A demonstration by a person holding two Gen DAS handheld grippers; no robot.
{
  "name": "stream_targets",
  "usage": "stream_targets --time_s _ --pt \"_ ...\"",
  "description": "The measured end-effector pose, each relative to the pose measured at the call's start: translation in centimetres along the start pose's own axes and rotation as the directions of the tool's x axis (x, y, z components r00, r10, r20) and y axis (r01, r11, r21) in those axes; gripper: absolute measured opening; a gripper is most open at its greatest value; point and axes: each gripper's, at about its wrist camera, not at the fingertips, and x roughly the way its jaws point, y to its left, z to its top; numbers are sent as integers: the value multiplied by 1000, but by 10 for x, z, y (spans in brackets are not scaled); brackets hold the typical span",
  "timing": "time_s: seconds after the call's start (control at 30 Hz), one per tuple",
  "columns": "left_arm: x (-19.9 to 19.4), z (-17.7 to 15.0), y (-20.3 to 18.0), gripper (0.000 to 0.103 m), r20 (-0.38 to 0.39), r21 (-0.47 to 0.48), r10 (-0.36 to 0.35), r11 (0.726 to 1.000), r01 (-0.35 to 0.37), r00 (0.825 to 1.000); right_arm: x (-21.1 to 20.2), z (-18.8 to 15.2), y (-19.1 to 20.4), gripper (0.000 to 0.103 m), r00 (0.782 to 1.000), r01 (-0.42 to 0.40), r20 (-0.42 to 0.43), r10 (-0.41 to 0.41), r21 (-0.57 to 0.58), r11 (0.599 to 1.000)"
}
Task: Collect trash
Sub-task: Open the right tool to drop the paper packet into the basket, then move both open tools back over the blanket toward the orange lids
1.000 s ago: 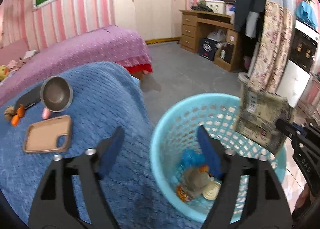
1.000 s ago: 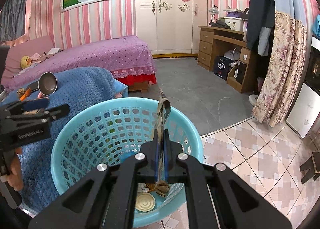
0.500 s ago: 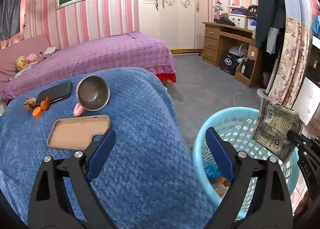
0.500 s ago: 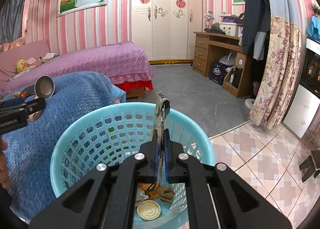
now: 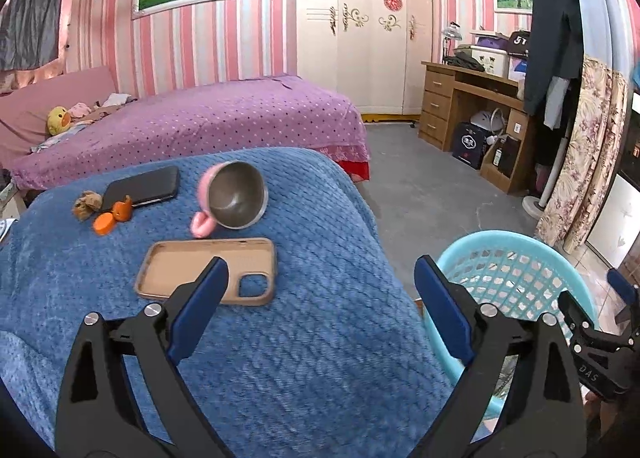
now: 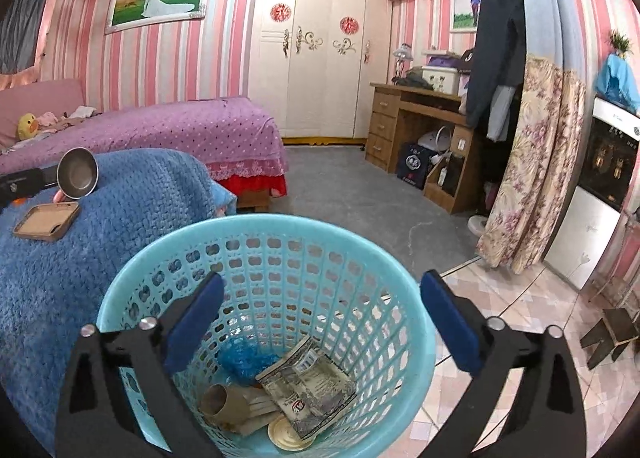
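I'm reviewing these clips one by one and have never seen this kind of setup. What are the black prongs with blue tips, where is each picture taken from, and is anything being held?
There is no robot here: a person carries a hand-held two-finger gripper in each hand, and each has a wide-angle camera looking forward along its fingers. The blue tips are the finger pads.

The left wrist view shows the left gripper, open and empty, above a blue blanket. On the blanket lie a tan phone case, a tipped metal cup with a pink handle, a black phone, an orange cap and a small brown scrap.

The right wrist view shows the right gripper, also open and empty, over a light blue basket. Inside lie a printed wrapper, a blue bag, a paper cup and a round lid.

Nothing is held.
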Motion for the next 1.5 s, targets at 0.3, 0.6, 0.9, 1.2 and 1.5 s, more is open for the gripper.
stream_targets --time_s 0.3,0.6,0.9,1.2,1.5 --pt "-11 -1 48 96 16 -32 56 998 -55 998 -5 15 21 98 1000 -9 -3 9 -20 1000" --pt "-13 -3 110 97 -1 -76 134 988 -133 991 -2 32 57 98 995 -95 -15 95 -4 995" --pt "-17 -5 177 97 -15 -121 202 972 -202 979 4 49 110 98 985 -170 -31 169 -35 985" --pt "-10 -7 242 97 -37 -155 291 944 -293 956 4 75 171 98 970 -244 -25 243 -89 966" --pt "2 -1 296 97 -56 -176 344 921 -348 937 9 89 240 98 943 -332 -25 333 -162 929"
